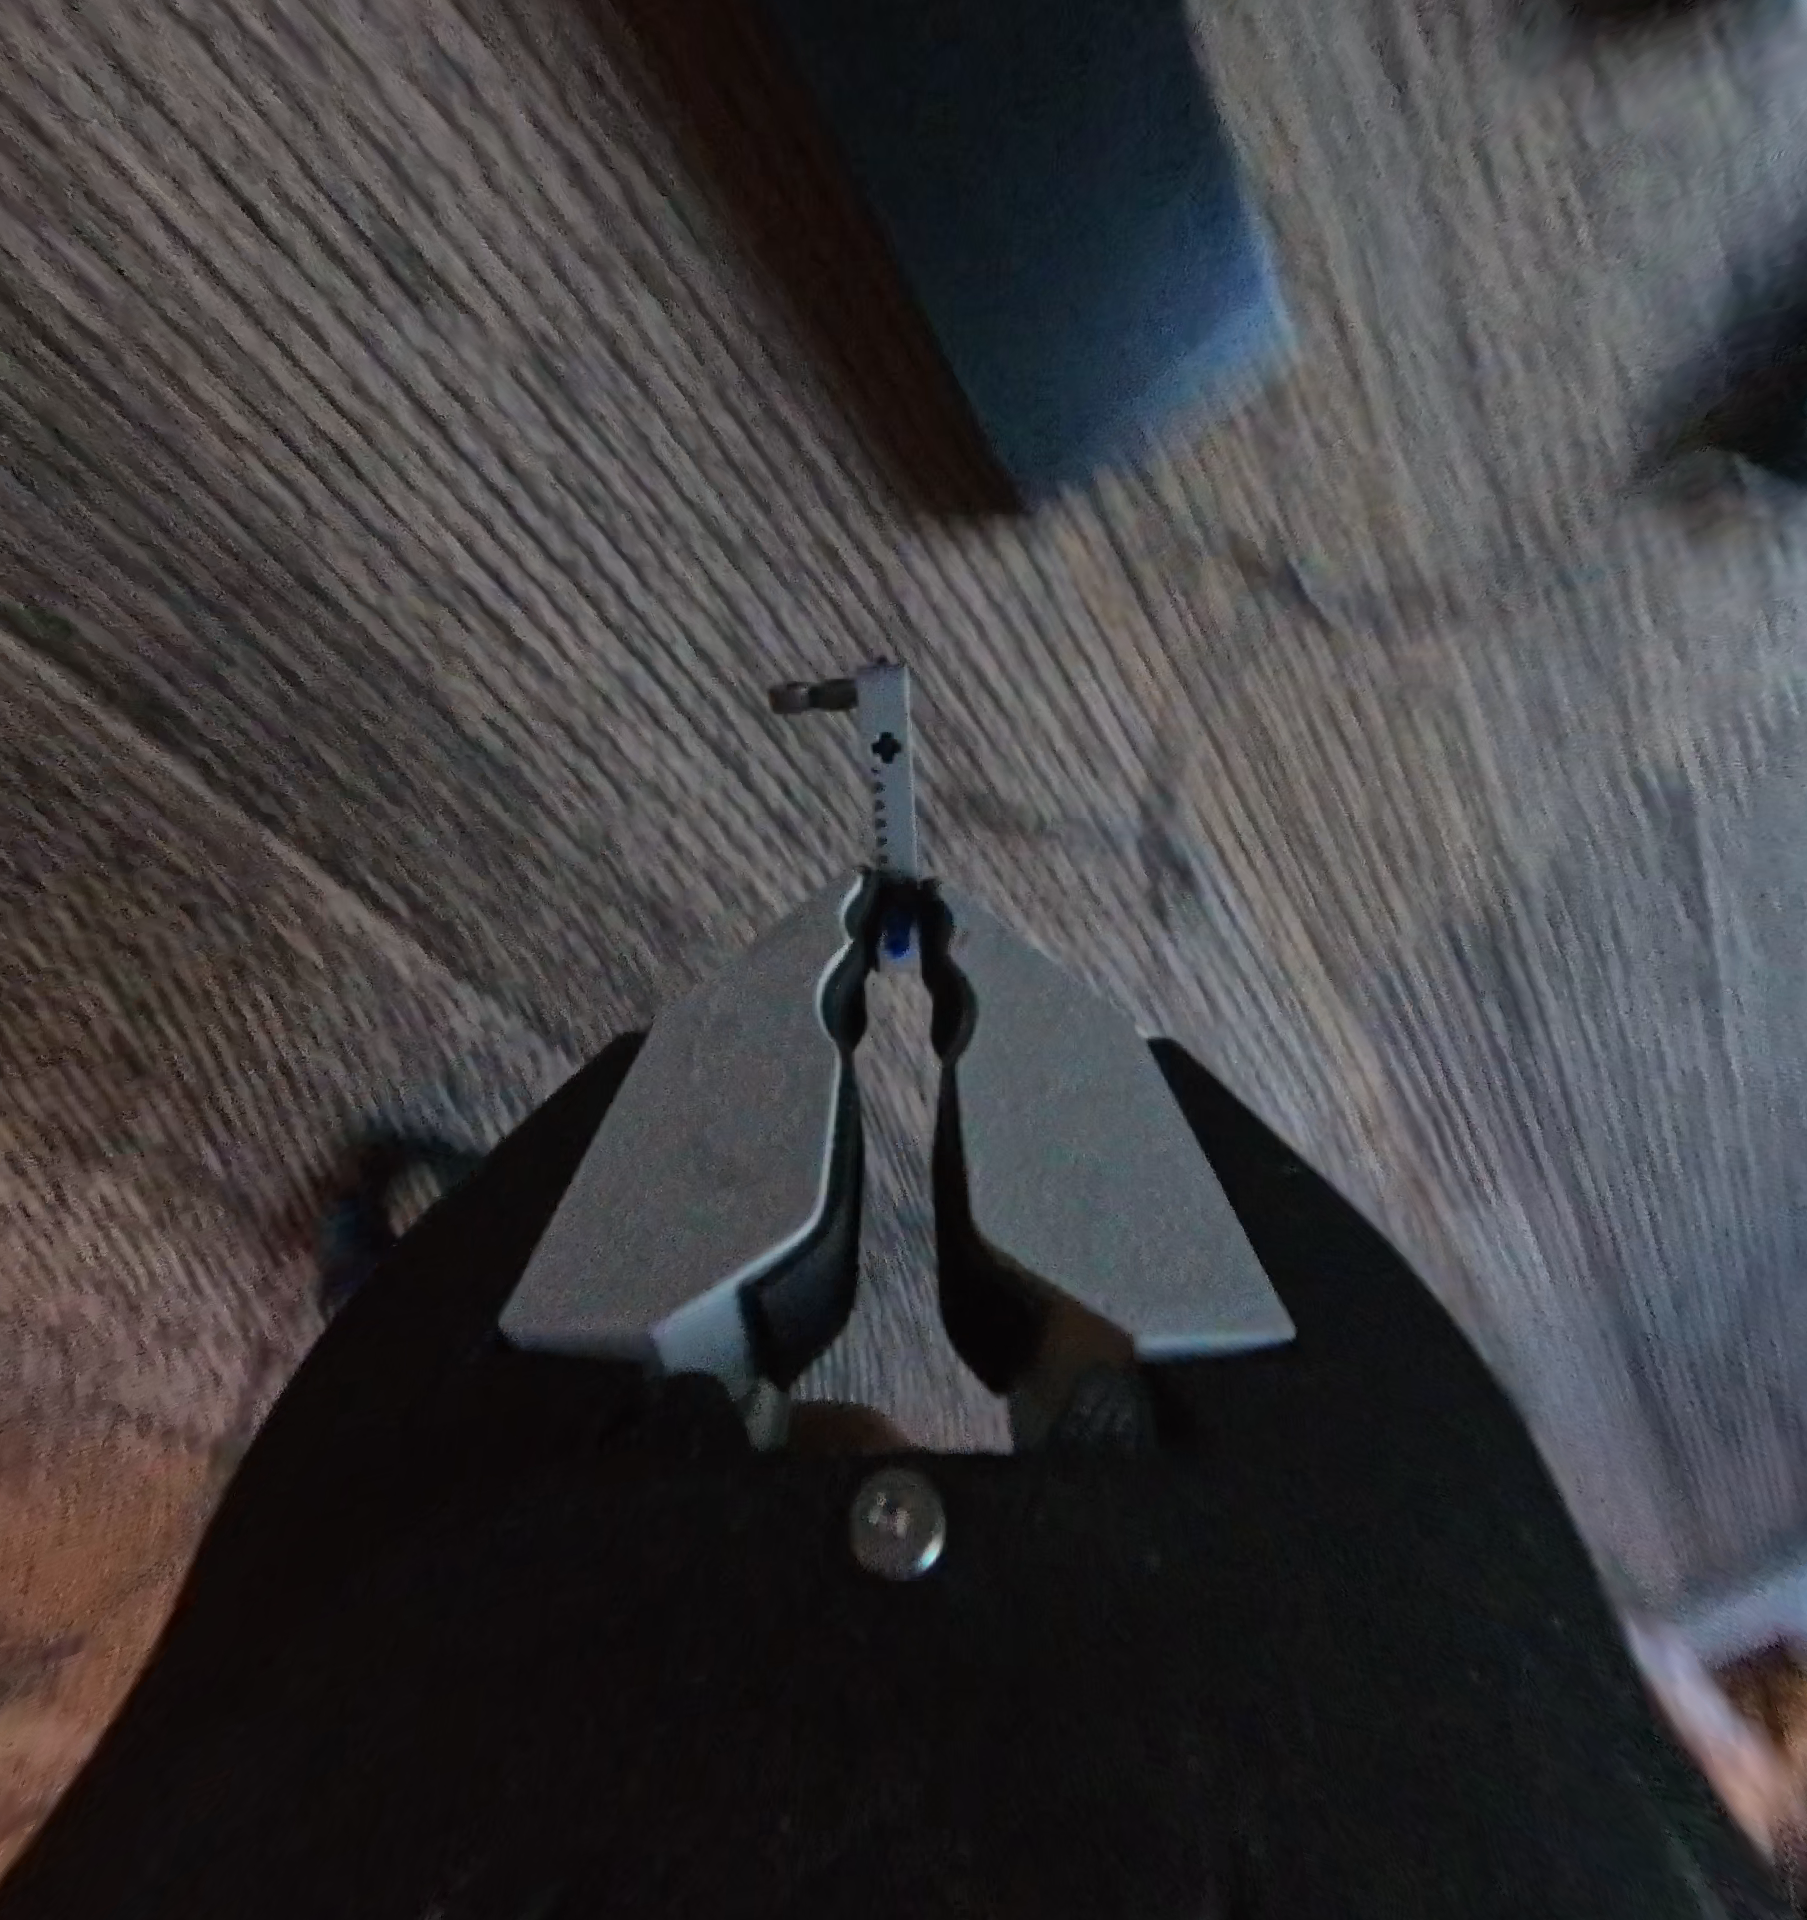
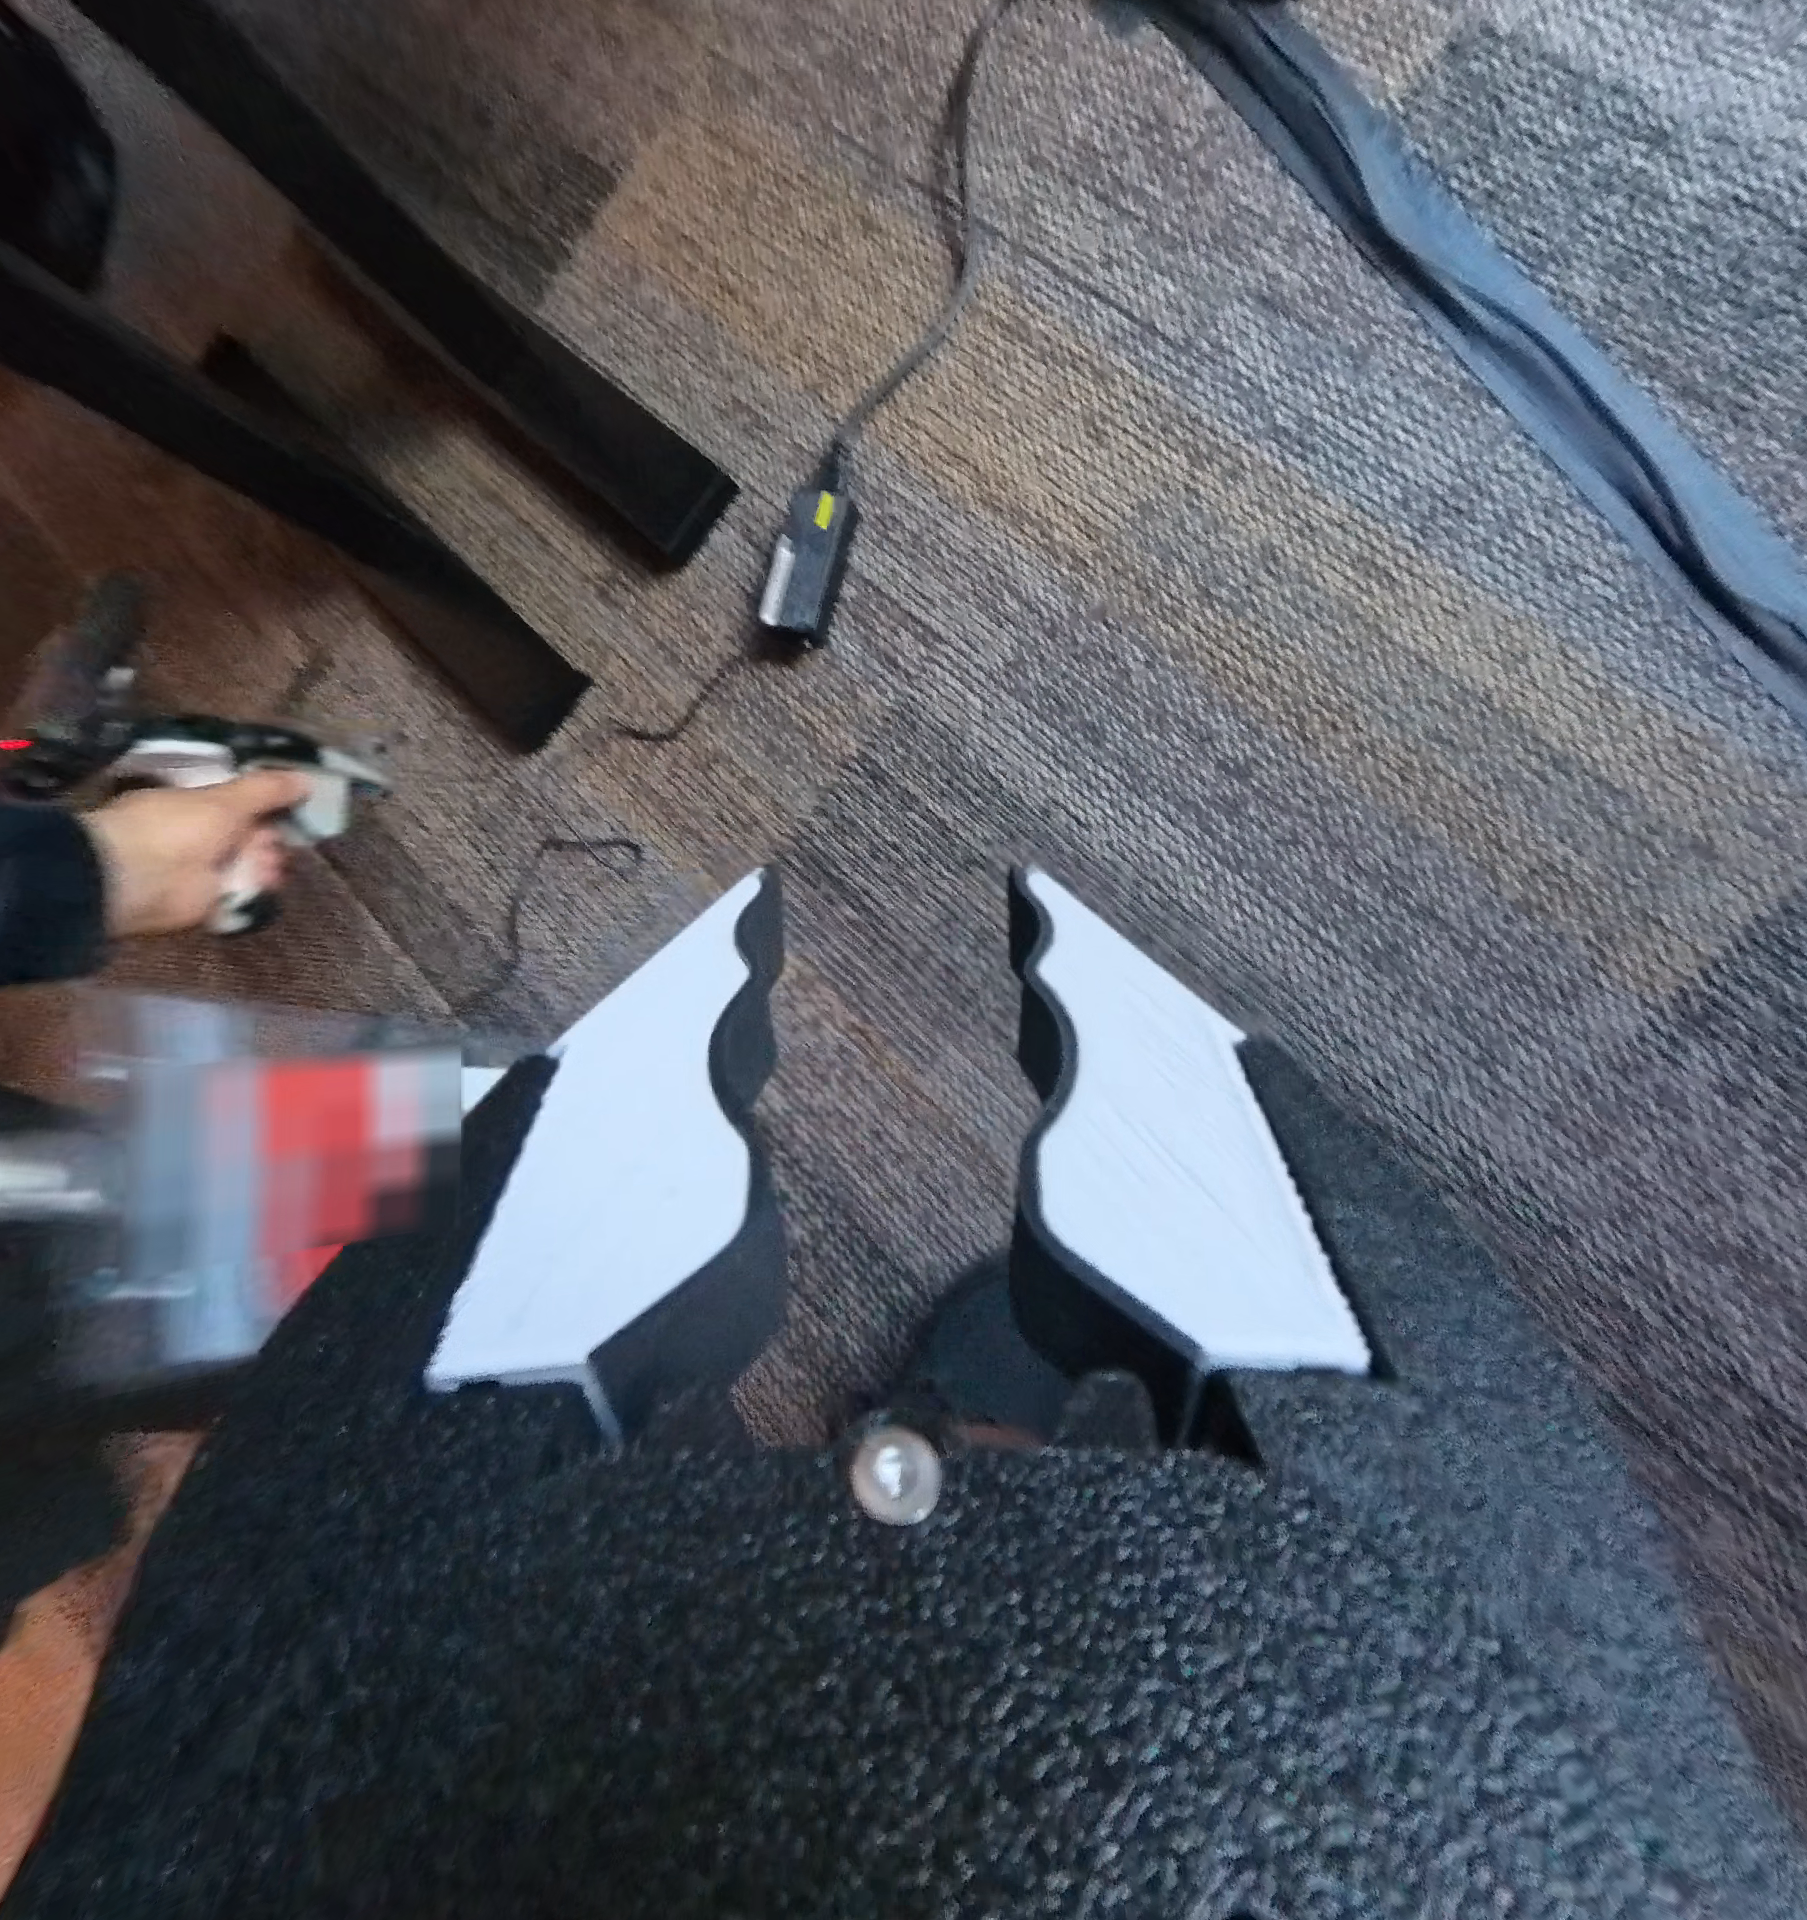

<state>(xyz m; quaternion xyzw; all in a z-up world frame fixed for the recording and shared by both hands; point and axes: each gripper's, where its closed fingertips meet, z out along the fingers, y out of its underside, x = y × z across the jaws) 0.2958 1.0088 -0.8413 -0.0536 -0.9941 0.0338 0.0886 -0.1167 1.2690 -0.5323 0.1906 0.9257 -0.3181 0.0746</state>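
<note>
My left gripper [image 1: 896,894] is shut on a thin white toothed strip [image 1: 896,774] with a small cross-shaped hole and a short dark pin at its far end. The strip sticks straight out past the fingertips, above grey-brown carpet [image 1: 359,520]. This view is blurred by motion. My right gripper [image 2: 894,883] is open and empty above the carpet [image 2: 1294,675]. A black adapter block [image 2: 807,566] with a yellow patch lies on the carpet beyond it, on a thin black cable [image 2: 946,239]. The other gripper [image 2: 244,769] shows at the left edge, held in a person's hand [image 2: 187,857].
Dark furniture legs [image 2: 525,416] stand on the carpet at upper left of the right wrist view. A blue-grey fabric edge [image 2: 1564,343] runs along the upper right. A dark blue upright panel [image 1: 1034,239] stands ahead in the left wrist view. A loose thin wire [image 2: 556,873] lies near the hand. About 60 centimeters separates my left fingertips from my right.
</note>
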